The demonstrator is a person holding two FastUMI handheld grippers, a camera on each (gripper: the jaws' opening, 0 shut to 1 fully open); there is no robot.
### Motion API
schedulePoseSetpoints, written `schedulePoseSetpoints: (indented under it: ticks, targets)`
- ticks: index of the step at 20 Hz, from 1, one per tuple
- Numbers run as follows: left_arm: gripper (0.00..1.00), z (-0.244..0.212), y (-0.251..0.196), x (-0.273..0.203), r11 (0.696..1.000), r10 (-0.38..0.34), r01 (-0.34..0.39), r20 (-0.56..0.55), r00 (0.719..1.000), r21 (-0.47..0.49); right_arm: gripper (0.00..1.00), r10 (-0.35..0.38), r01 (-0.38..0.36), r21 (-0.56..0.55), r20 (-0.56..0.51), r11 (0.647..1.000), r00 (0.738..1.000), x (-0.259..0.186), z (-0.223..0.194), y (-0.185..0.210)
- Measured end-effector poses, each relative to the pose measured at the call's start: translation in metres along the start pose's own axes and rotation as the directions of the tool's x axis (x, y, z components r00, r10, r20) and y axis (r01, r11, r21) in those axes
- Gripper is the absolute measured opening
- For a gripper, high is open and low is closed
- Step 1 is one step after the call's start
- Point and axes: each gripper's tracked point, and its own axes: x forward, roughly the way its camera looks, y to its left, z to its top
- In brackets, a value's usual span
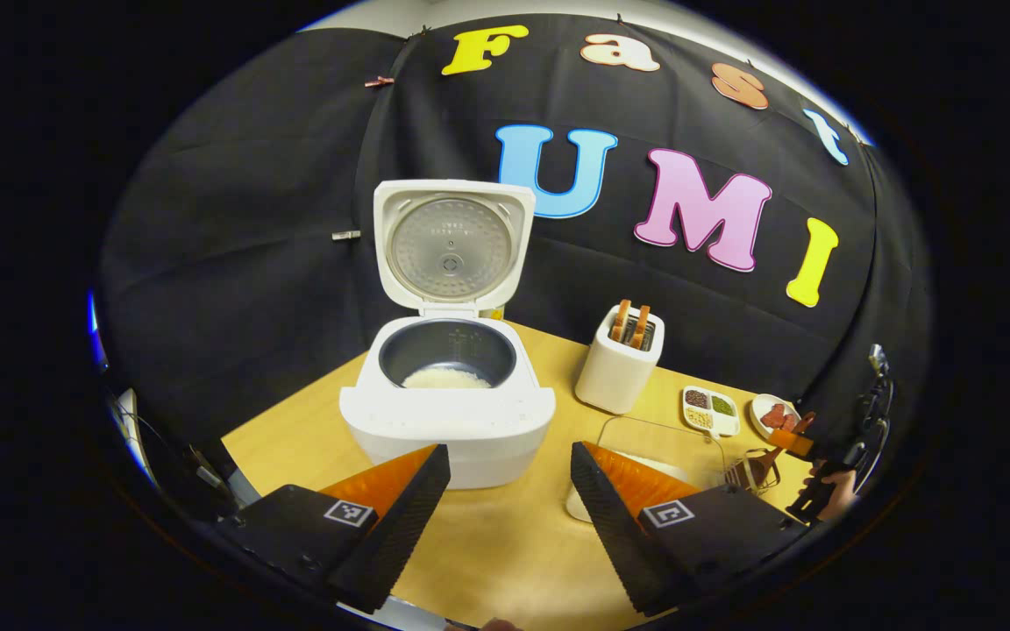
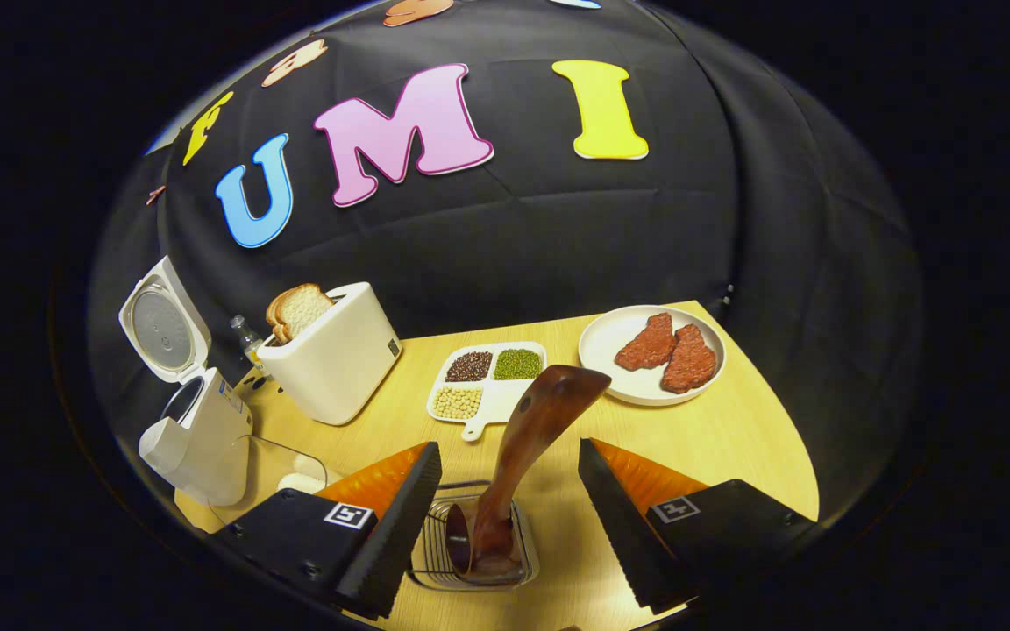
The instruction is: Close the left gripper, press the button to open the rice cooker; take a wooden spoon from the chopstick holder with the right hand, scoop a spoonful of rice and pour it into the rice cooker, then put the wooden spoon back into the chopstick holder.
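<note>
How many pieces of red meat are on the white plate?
2. Both lie side by side on the white plate at the table's far right: the left piece and the right piece, touching each other.

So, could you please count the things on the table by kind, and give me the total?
Appliances: 2, the rice cooker and the toaster
Dishes of food: 2, the divided tray and the meat plate
Containers: 2, the clear tub and the wire holder
Utensils: 1, the wooden spoon
Total: 7
</note>
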Motion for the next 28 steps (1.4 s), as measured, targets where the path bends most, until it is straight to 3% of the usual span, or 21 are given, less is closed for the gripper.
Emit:
schedulePoseSetpoints:
  ticks: [3,6,8,9,10,11,12,13,14,15,21,28]
  targets:
    - [0.96,-0.019,-0.009,0.003,1.0,0.008,-0.008,-0.037,0.999,0.007,0.98,0.018,-0.018,0.033,0.013,0.999,1.0,0.019,0.005,-0.001]
    - [0.96,-0.031,-0.022,0.003,1.0,0.003,-0.002,-0.059,0.998,0.017,0.81,0.038,-0.037,0.094,-0.006,0.995,0.999,0.026,0.003,0.003]
    - [0.96,-0.038,-0.026,0.002,1.0,0.006,-0.004,-0.069,0.998,0.025,0.48,0.065,-0.062,0.136,-0.02,0.989,0.998,0.025,0.002,0.011]
    - [0.96,-0.045,-0.025,0.004,0.999,0.019,-0.017,-0.086,0.996,0.028,0.46,0.079,-0.073,0.164,-0.031,0.984,0.996,0.024,0.001,0.016]
    - [0.96,-0.049,-0.024,0.005,1.0,0.022,-0.02,-0.098,0.995,0.022,0.38,0.077,-0.069,0.185,-0.037,0.98,0.996,0.023,0.002,0.015]
    - [0.96,-0.052,-0.026,0.005,1.0,0.021,-0.021,-0.105,0.994,0.004,0.21,0.059,-0.052,0.18,-0.035,0.982,0.998,0.011,0.008,0.01]
    - [0.96,-0.052,-0.026,0.005,1.0,0.016,-0.019,-0.108,0.994,-0.022,0.24,0.052,-0.046,0.173,-0.032,0.984,0.998,0.014,0.007,0.01]
    - [0.96,-0.053,-0.026,0.004,0.999,0.009,-0.014,-0.109,0.994,-0.047,0.18,0.055,-0.048,0.168,-0.039,0.985,0.998,0.012,0.006,0.012]
    - [0.96,-0.052,-0.026,0.004,0.998,0.002,-0.009,-0.107,0.994,-0.064,0.23,0.048,-0.041,0.164,-0.039,0.986,0.998,0.011,0.005,0.013]
    - [0.96,-0.052,-0.025,0.004,0.997,-0.003,-0.004,-0.105,0.994,-0.073,0.16,0.047,-0.042,0.157,-0.028,0.987,0.999,0.005,0.01,0.014]
    - [0.96,-0.036,0.001,-0.001,0.998,-0.028,0.025,-0.062,0.998,-0.062,0.18,-0.003,-0.012,0.147,0.102,0.989,0.995,-0.034,0.065,0.028]
    - [0.96,-0.026,0.049,-0.004,0.997,-0.074,0.074,-0.038,0.997,-0.003,0.18,0.071,-0.086,0.083,0.177,0.993,0.982,-0.076,0.094,0.107]
